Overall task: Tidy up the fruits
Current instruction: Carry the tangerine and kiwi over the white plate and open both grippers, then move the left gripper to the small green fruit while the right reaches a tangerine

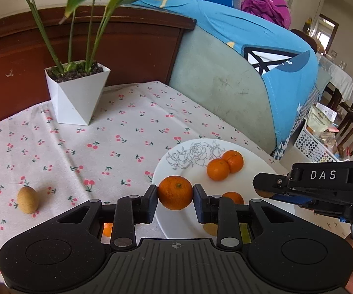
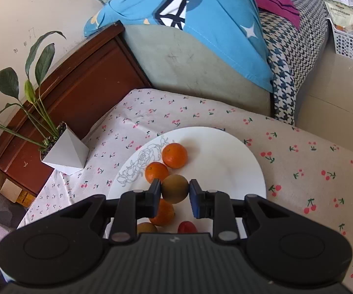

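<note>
On a cherry-print tablecloth, left hand-held gripper grips an orange, right hand-held gripper a brown fruit.

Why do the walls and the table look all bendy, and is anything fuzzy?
Left wrist view: the fisheye lens curves the cabinet and table edge; the plant leaves at the top are blurred; the orange in the left tool is sharp. Right wrist view: the same bending at the edges; soft daylight, with a faint shadow on the plate under the brown fruit.
</note>
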